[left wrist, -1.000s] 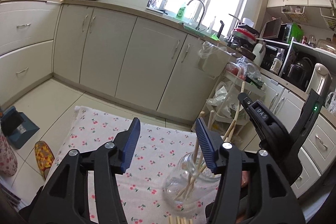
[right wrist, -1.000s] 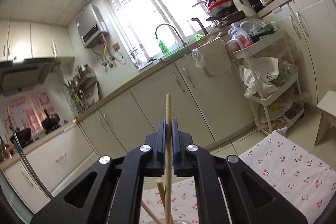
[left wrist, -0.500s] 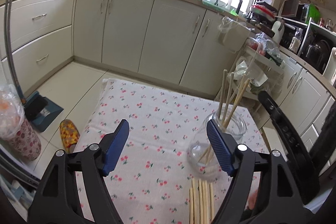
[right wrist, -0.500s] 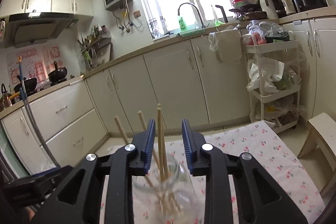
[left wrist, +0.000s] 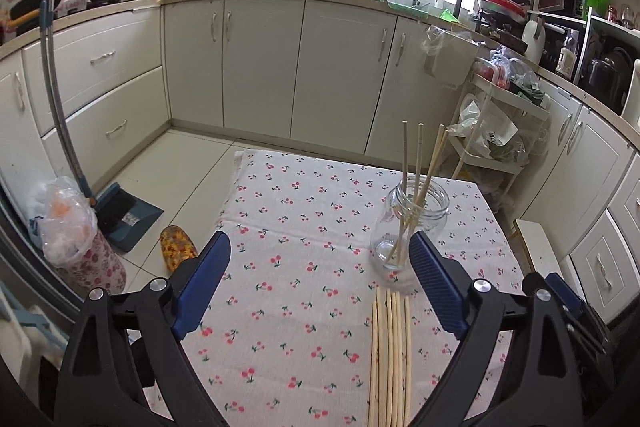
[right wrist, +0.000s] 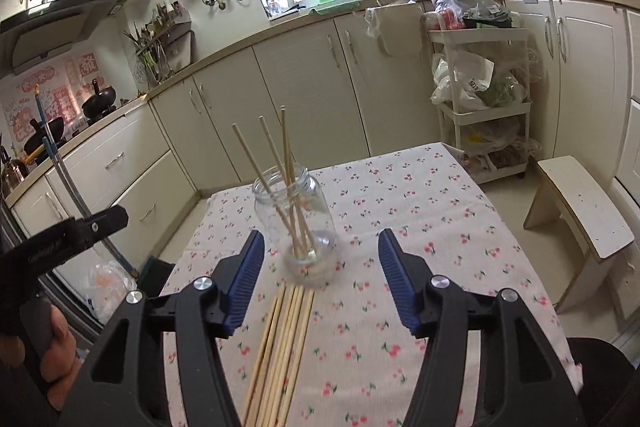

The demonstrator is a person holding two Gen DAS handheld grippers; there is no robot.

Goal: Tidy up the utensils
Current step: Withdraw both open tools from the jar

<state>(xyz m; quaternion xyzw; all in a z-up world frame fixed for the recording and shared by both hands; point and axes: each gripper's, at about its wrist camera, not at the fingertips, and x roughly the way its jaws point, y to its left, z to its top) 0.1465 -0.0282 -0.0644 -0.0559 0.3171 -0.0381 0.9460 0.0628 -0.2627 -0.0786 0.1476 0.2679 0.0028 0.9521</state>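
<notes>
Right now the worktop point(left wrist: 304, 203), draped in a cherry-print cloth, carries a clear glass jar point(right wrist: 296, 223) toward its far right, with four chopsticks point(right wrist: 285, 163) standing tilted inside. Just before the jar a row of loose chopsticks point(left wrist: 390, 355) lies flat, running toward the near edge. The left gripper point(left wrist: 320, 277) is spread wide and empty, jar by its right finger. The right gripper point(right wrist: 320, 277) has just been opening, nothing between its jaws, the jar just beyond them.
</notes>
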